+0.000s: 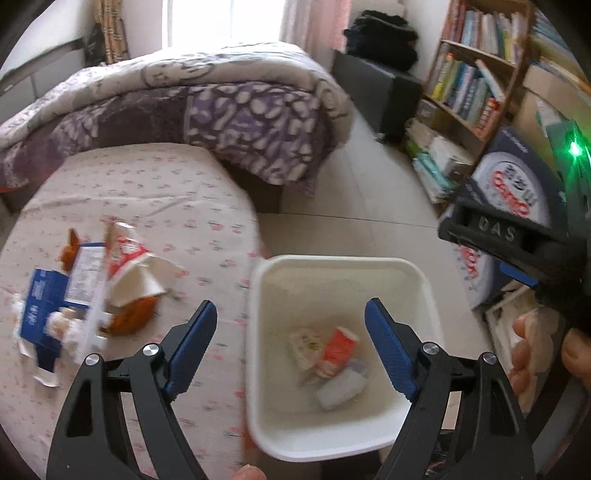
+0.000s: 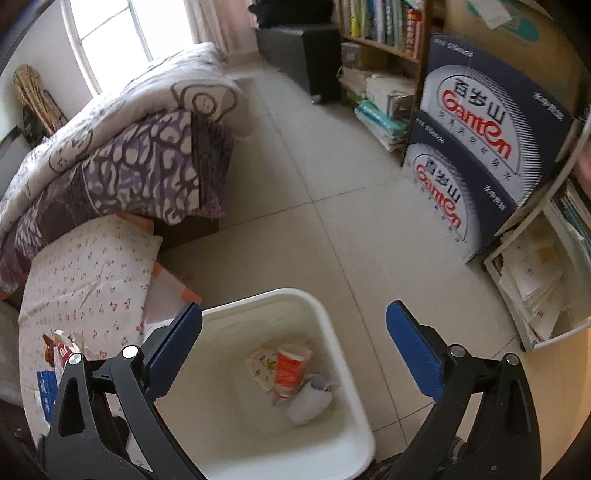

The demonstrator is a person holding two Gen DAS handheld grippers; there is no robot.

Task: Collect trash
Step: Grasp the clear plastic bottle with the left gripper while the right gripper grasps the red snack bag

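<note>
Home bedroom: bed [image 1: 122, 206] lying under folded quilt [image 1: 207, 107], bookshelf [image 1: 476, 66] holding books, curtained window [image 2: 110, 33] lighting tiled floor [image 2: 332, 184]

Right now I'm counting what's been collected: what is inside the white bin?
Inside the white bin lie an orange-and-white carton, a pale printed wrapper and a crumpled white piece. Anything beneath them is covered.

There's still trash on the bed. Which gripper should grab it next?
Probably the left. The left gripper is open and empty, with the trash pile on the bed sheet close by. The right gripper hangs over the white bin, farther away.
</note>
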